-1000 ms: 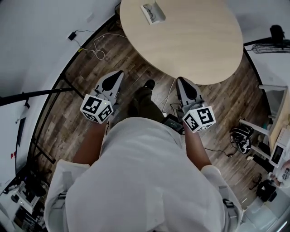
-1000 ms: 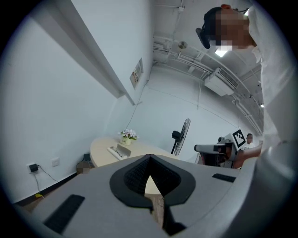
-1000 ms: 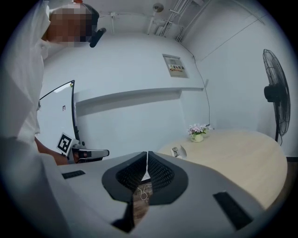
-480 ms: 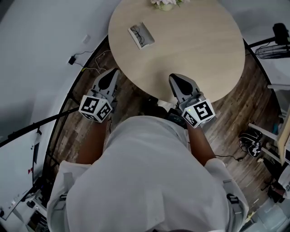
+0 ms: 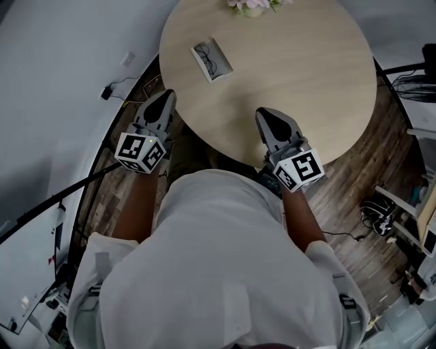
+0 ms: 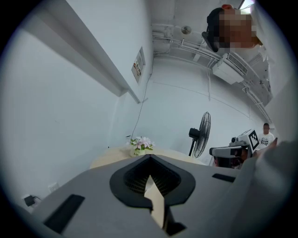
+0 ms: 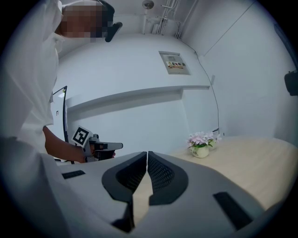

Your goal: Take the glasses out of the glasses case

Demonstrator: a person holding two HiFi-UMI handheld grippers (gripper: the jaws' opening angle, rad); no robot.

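Note:
An open white glasses case (image 5: 212,59) lies on the far left part of the round wooden table (image 5: 300,68), with dark-framed glasses (image 5: 206,56) lying in it. My left gripper (image 5: 167,94) is shut and held off the table's left near edge, short of the case. My right gripper (image 5: 263,113) is shut too, its tip over the table's near edge. Neither holds anything. In the left gripper view the shut left gripper (image 6: 150,158) points over the table, and in the right gripper view the right gripper (image 7: 147,153) does the same; the case shows in neither.
A small pot of pink flowers (image 5: 253,5) stands at the table's far edge. A standing fan (image 6: 201,135) is beyond the table. Cables and a plug (image 5: 109,90) lie on the wooden floor at left, a dark pole (image 5: 61,198) crosses there, and gear (image 5: 376,211) sits at right.
The person has stepped up to the table. Both grippers came forward from over the floor to the table's near edge, and the case now lies closer to them.

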